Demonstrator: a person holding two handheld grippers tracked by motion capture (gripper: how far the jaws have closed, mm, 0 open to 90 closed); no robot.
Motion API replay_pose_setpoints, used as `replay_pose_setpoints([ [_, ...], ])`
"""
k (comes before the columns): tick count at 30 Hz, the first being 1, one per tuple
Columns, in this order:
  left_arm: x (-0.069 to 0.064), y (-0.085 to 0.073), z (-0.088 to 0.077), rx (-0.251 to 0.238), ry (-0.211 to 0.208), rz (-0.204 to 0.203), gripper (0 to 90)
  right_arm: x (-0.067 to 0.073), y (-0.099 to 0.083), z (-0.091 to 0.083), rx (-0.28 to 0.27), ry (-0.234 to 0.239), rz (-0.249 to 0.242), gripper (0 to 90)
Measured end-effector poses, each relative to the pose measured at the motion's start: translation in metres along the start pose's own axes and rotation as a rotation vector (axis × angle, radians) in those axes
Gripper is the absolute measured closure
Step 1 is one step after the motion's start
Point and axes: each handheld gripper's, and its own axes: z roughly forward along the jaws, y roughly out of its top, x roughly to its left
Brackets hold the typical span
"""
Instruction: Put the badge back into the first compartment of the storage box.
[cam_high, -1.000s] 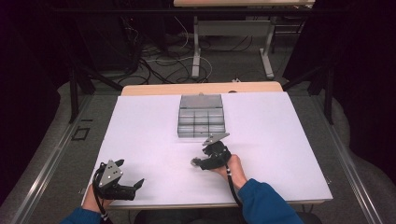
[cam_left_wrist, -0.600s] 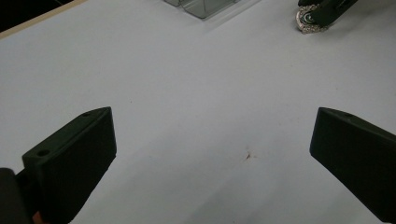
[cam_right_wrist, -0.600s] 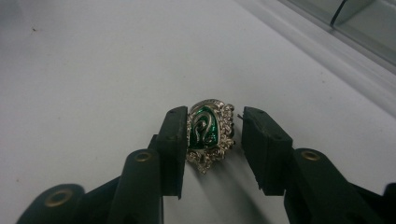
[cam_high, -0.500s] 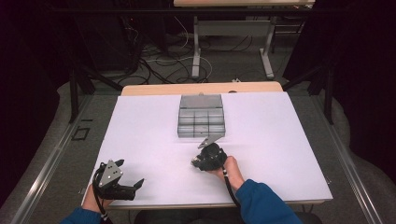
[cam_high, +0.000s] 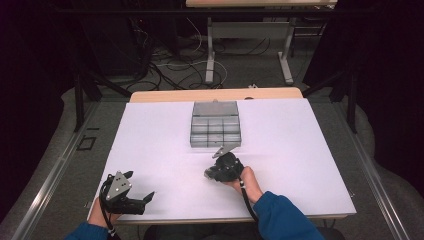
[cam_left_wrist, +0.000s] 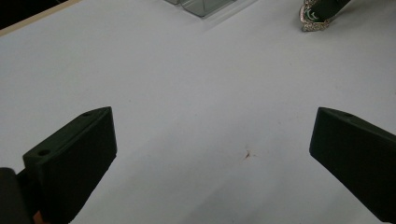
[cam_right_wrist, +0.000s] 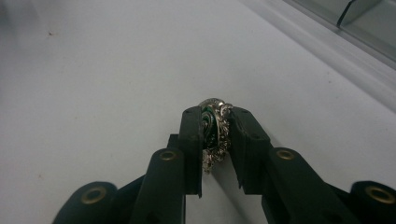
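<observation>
The left gripper (cam_high: 131, 200) rests at the near left corner of the table (cam_high: 310, 150), well apart from the brooch (cam_right_wrist: 214, 133), which sits right of the middle, just in front of the tray (cam_high: 215, 131). In the left gripper view the brooch (cam_left_wrist: 315, 18) lies far off at the top right edge, partly covered by a dark jaw of the other gripper. The left gripper's jaws stand spread wide over bare table, with nothing between them and nothing touched.

The right gripper (cam_high: 220, 169) lies near the tray's front edge, and the brooch stands on edge between its jaws, as the right gripper view shows. It is a small silvery ornament with a lacy rim and a green centre.

From the high view the brooch is too small and too dark to pick out under the right gripper. In the right gripper view its lower part is hidden behind the jaws, and the tray (cam_right_wrist: 369, 23) is cut off at the top right corner, so its compartments cannot be read there. Whether the brooch still touches the table cannot be told.

The right gripper (cam_right_wrist: 215, 140) has just been closing its jaws, and they now pinch the brooch from both sides, the pads (cam_right_wrist: 194, 140) pressed against its faces with only its thickness between them.
</observation>
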Motion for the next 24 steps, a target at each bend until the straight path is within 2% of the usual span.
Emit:
replay_pose_setpoints([
  [1,0.000,0.000,0.000,-0.001,0.001,-0.002,0.8,0.000,0.000,-0.001,0.001,-0.002,-0.019,75.9],
  [2,0.000,0.000,0.000,0.000,0.001,-0.003,0.8,0.001,0.000,-0.001,-0.001,0.001,-0.007,76.5],
  [6,0.000,0.000,0.000,-0.002,0.000,-0.002,0.8,0.005,0.002,-0.003,-0.003,0.024,-0.014,80.9],
  [9,0.000,0.000,0.000,-0.002,-0.001,-0.001,0.9,0.008,0.002,-0.001,0.010,0.026,-0.054,82.6],
  [10,0.000,0.000,0.000,-0.001,-0.001,-0.002,0.9,0.008,0.002,-0.001,0.005,0.017,-0.054,83.0],
  [12,0.000,0.000,0.000,-0.001,-0.001,-0.003,0.8,0.008,0.002,-0.003,0.016,0.042,-0.050,86.6],
  [13,0.000,0.000,0.000,-0.002,-0.001,-0.003,0.8,0.010,0.002,-0.003,0.017,0.039,-0.049,86.7],
  [14,0.000,0.000,0.000,-0.002,-0.002,0.000,0.9,0.012,0.002,-0.002,0.004,0.023,-0.091,87.0],
  [16,0.000,0.000,0.000,-0.001,-0.001,0.000,0.9,0.015,0.002,-0.002,0.017,0.015,-0.077,87.0],
  [17,0.000,0.000,0.000,-0.002,-0.001,-0.003,0.9,0.014,0.003,-0.001,0.006,0.016,-0.103,87.0],
  [22,0.000,0.000,0.000,-0.004,0.000,-0.002,0.9,0.014,0.002,-0.002,-0.006,0.006,-0.106,87.0],
  [23,0.000,0.000,0.000,-0.004,0.000,-0.002,0.9,0.015,0.003,-0.005,0.011,-0.001,-0.080,87.0],
  [24,0.000,0.000,0.000,-0.004,0.001,-0.002,0.9,0.014,0.003,-0.005,0.002,-0.001,-0.090,87.0],
])
